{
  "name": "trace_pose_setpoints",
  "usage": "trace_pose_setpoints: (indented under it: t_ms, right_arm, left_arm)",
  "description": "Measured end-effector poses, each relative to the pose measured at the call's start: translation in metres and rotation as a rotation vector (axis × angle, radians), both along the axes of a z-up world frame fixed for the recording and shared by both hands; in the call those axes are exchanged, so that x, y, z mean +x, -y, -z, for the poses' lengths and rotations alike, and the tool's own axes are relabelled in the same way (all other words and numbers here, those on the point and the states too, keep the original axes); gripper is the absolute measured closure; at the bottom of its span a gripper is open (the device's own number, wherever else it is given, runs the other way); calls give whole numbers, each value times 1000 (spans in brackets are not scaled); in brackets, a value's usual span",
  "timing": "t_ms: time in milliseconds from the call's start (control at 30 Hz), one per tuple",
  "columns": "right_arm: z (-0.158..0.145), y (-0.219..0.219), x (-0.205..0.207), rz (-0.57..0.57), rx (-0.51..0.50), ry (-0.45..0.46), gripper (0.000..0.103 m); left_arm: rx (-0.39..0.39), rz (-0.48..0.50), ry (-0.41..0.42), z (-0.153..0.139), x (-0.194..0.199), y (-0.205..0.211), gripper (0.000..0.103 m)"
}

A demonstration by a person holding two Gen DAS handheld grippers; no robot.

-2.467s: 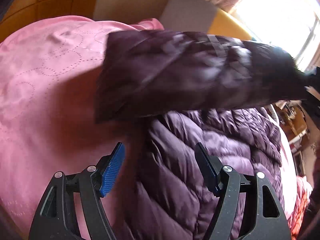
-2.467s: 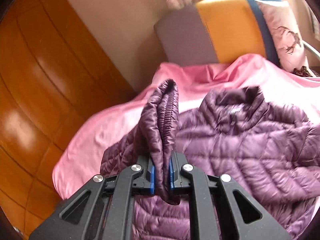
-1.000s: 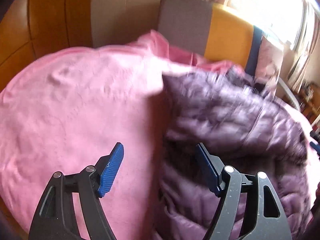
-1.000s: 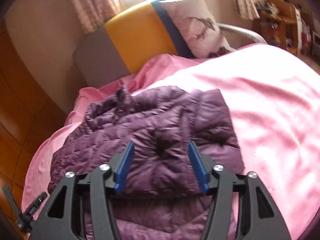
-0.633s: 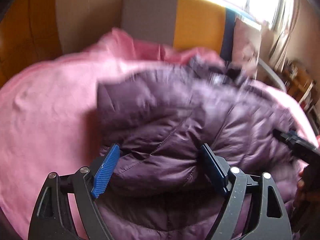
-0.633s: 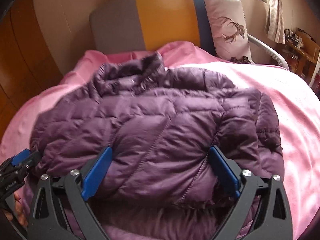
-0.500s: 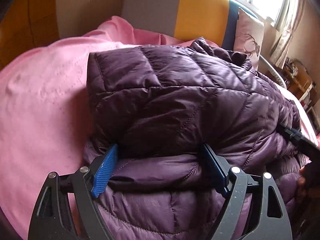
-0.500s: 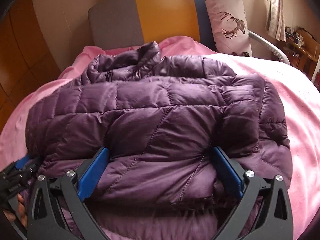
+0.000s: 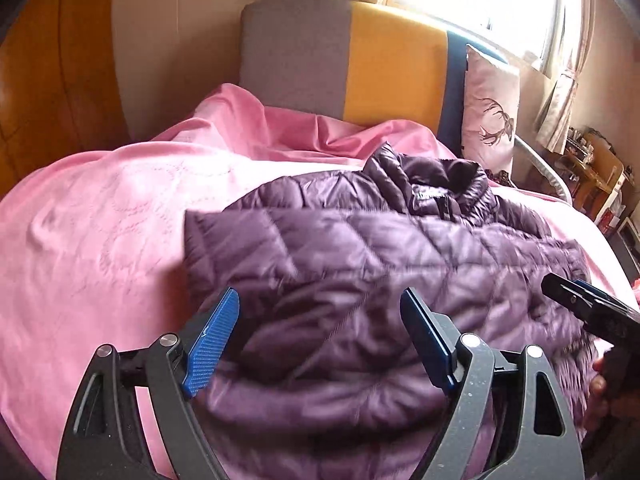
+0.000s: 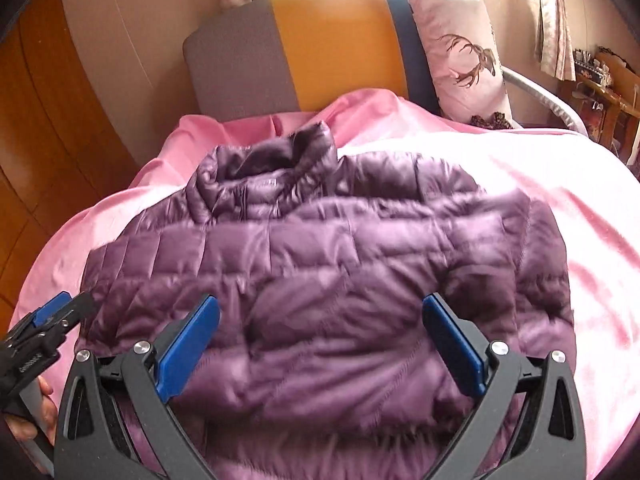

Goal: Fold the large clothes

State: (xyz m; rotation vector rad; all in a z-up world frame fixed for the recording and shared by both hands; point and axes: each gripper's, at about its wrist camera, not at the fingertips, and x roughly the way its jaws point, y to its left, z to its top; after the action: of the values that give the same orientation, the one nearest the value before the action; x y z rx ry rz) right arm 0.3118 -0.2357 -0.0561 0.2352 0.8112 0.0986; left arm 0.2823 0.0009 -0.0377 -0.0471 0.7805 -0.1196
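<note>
A: Where's the purple puffer jacket (image 10: pixel 320 272)?

B: Spread on the pink bedspread (image 10: pixel 600 208), collar toward the headboard (image 9: pixel 348 60). The right claw (image 10: pixel 320 344), jaws having just widened, stands wide, empty.

A: And the left view?

B: The left claw (image 9: pixel 320 340) gapes, holding nothing; only here the wooden shelves (image 9: pixel 600 176) show clearly.

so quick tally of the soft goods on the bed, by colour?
Purple: 1, the puffer jacket
Pink: 1, the bedspread
Pale with a deer print: 1, the pillow
Total: 3
</note>
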Motion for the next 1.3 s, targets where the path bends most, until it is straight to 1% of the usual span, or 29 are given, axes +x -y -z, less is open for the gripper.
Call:
trace_pose_setpoints:
  t_ms: [100, 200, 267, 367, 433, 500, 567, 700, 733, 800, 900, 1067, 1133, 1233, 1300]
  right_arm:
    - [9, -1, 22, 29, -39, -32, 2]
    - [23, -3, 34, 27, -76, -47, 2]
    - [33, -7, 34, 11, -110, -40, 2]
    - [47, -7, 36, 8, -110, -40, 2]
    - [50, -6, 37, 5, -107, -47, 2]
    - [51, -6, 38, 2, -104, -48, 2]
    - [52, -5, 38, 1, -98, -45, 2]
    - [50, -4, 37, 0, -89, -40, 2]
    - [48, -3, 37, -1, -89, -42, 2]
    - [43, -4, 35, 2, -96, -44, 2]
    - [33, -7, 27, 19, -104, -56, 2]
    - [14, -8, -5, 10, -48, -37, 2]
    - [8, -8, -21, 3, -37, -31, 2]
    - [8, -8, -44, -10, -37, -49, 2]
    - [13, -9, -58, -30, -41, -82, 2]
  left_arm:
    - [11, -9, -46, 12, 23, 7, 21]
    - [-3, -23, -102, 37, 34, 0, 19]
    - [-20, -31, -105, 51, 33, -4, 19]
    - [-10, -39, -82, 56, 29, -3, 19]
    - [-12, -39, -80, 57, 29, -3, 19]
    - [-7, -39, -81, 57, 30, -3, 19]
    - [4, -48, -76, 50, 23, -2, 19]
    - [5, -74, -36, 32, -7, -10, 19]
    - [-6, -81, -25, 26, -17, -14, 19]
    - [-20, -91, -1, 16, -32, -19, 19]
    - [-18, -107, 31, 4, -56, -27, 19]
    - [-1, -117, 81, -11, -94, -32, 19]
    - [-10, -111, 92, -13, -108, -36, 19]
    - [-24, -110, 89, -13, -124, -40, 19]
    - [-26, -107, 85, -12, -132, -41, 19]
